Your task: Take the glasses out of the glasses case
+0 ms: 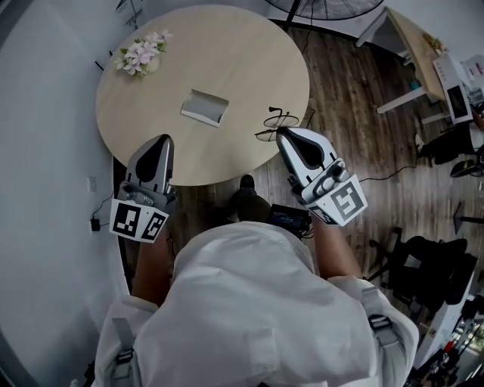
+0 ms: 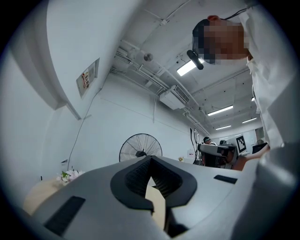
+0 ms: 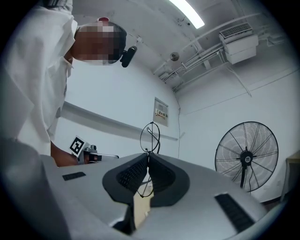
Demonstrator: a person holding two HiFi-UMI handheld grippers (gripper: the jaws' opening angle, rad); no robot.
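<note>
Thin black wire-frame glasses (image 1: pixel 274 122) hang over the round table's right edge, pinched by my right gripper (image 1: pixel 280 134), which is shut on them. In the right gripper view one round lens (image 3: pixel 150 136) stands up above the closed jaws of that gripper (image 3: pixel 148 155). The grey glasses case (image 1: pixel 204 106) lies open on the pale wooden table (image 1: pixel 227 60), near its middle and left of the glasses. My left gripper (image 1: pixel 162 140) hovers at the table's near left edge. Its jaws (image 2: pixel 150 161) are shut with nothing between them.
A small bunch of pink and white flowers (image 1: pixel 142 54) sits at the table's far left. A standing fan (image 1: pixel 325 7) is behind the table. A desk (image 1: pixel 412 38) and a dark office chair (image 1: pixel 423 272) stand to the right on the wooden floor.
</note>
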